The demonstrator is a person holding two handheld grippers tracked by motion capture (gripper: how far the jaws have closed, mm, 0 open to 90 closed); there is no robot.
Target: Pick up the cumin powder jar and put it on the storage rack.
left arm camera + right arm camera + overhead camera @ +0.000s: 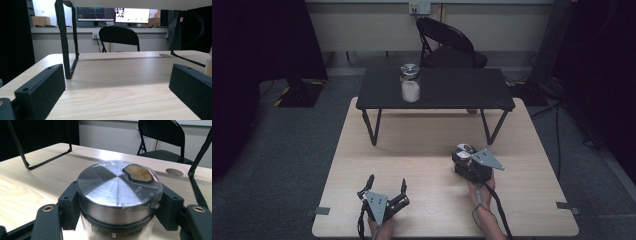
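A clear glass jar with a brushed-metal lid (117,192) sits clamped between the black jaws of the right gripper (468,161), the pads pressing its sides just under the lid's rim. The lid is round and shiny, covered by a wrinkled clear film with a brown patch near one edge; grainy brownish contents show through the glass below. The jar stands on the pale wooden table (412,150), in front of the small black raised shelf on thin metal legs (437,90). A second glass jar holding white powder (410,83) stands on that shelf. The left gripper (387,186) rests left of the held jar, jaws wide apart on nothing.
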